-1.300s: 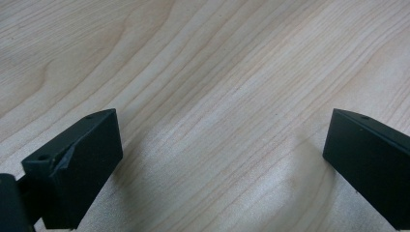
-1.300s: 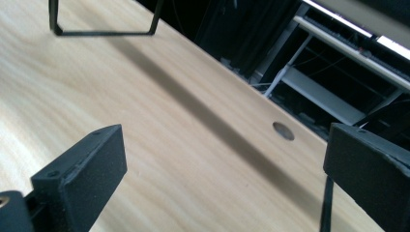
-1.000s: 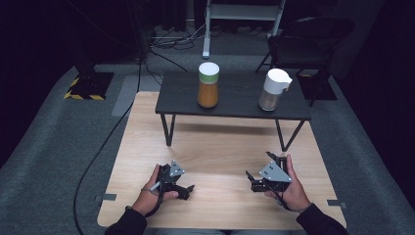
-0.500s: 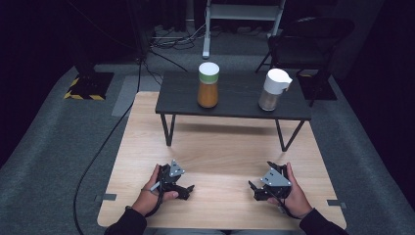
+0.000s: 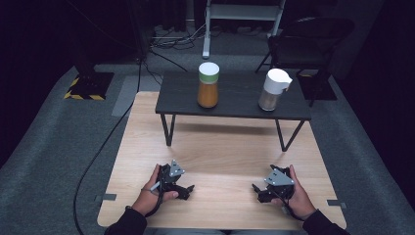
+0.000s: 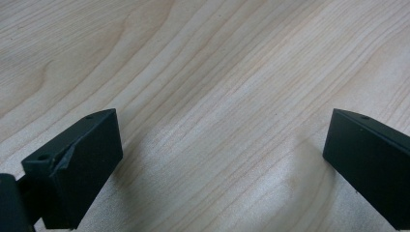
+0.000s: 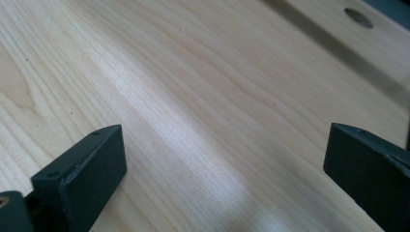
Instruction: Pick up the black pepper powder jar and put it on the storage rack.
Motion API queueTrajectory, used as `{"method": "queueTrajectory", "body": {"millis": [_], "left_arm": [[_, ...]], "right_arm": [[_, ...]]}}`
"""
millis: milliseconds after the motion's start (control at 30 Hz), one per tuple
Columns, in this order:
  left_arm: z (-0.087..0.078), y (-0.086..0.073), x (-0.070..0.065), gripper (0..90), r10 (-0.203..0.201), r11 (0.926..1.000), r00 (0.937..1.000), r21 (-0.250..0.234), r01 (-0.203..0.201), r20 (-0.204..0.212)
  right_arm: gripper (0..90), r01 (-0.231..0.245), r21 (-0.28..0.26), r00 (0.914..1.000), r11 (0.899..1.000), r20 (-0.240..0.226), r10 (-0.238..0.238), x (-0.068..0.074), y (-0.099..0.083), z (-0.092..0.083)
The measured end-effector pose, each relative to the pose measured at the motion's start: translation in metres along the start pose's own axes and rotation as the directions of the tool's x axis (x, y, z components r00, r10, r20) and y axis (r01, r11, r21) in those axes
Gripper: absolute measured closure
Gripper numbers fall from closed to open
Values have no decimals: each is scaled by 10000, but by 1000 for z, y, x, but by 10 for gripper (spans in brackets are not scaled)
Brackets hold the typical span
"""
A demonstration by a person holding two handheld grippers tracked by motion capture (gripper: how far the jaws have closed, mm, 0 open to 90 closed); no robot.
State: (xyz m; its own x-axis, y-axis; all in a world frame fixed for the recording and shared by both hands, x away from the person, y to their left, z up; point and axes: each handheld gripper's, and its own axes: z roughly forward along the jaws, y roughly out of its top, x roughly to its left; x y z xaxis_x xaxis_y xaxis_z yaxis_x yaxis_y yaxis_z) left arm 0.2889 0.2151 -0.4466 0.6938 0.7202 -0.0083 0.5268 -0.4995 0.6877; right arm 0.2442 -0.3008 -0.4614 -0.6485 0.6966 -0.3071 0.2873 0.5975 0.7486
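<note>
Both grippers rest low on the pale wooden board (image 5: 220, 152) near its front edge. My left gripper (image 5: 185, 190) lies at the front left, held by a hand, jaws wide apart. In the left gripper view the left gripper (image 6: 222, 164) has only bare wood grain between its fingers. My right gripper (image 5: 258, 191) lies at the front right, also open; in the right gripper view the right gripper (image 7: 222, 169) frames bare wood. Further back a dark low table (image 5: 235, 100) carries a jar of orange contents with a white lid (image 5: 208, 84) and a white-topped jug (image 5: 273, 89).
The low table stands on thin black legs (image 5: 168, 129) over the rear of the board. Grey carpet (image 5: 58, 147) surrounds the board, with a black cable (image 5: 105, 147) running along the left. A dark chair (image 5: 303, 39) and a white stand (image 5: 208, 29) sit behind.
My right gripper has dropped lower and drawn toward the front edge of the board. The left gripper has stayed in place.
</note>
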Motion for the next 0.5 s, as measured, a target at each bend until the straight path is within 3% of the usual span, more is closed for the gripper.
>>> {"method": "queueTrajectory", "body": {"millis": [133, 267, 333, 500], "left_arm": [[0, 0, 0, 3, -2, 10000, 10000, 1, 2, 10], [0, 0, 0, 4, -1, 10000, 10000, -1, 1, 15], [0, 0, 0, 3, 2, 10000, 10000, -5, -2, 20], [0, 0, 1, 4, 32, 10000, 10000, -11, -32, 32]], "right_arm": [[18, -239, 76, 9994, 9997, -254, 241, -6, 0, 1], [17, -747, 394, 9927, 9964, -919, 781, -20, 2, 2], [13, -1128, 631, 9849, 9916, -1245, 1199, -29, 4, 3], [3, -1976, 1284, 9550, 9718, -1984, 2204, -51, 4, 8]]}}
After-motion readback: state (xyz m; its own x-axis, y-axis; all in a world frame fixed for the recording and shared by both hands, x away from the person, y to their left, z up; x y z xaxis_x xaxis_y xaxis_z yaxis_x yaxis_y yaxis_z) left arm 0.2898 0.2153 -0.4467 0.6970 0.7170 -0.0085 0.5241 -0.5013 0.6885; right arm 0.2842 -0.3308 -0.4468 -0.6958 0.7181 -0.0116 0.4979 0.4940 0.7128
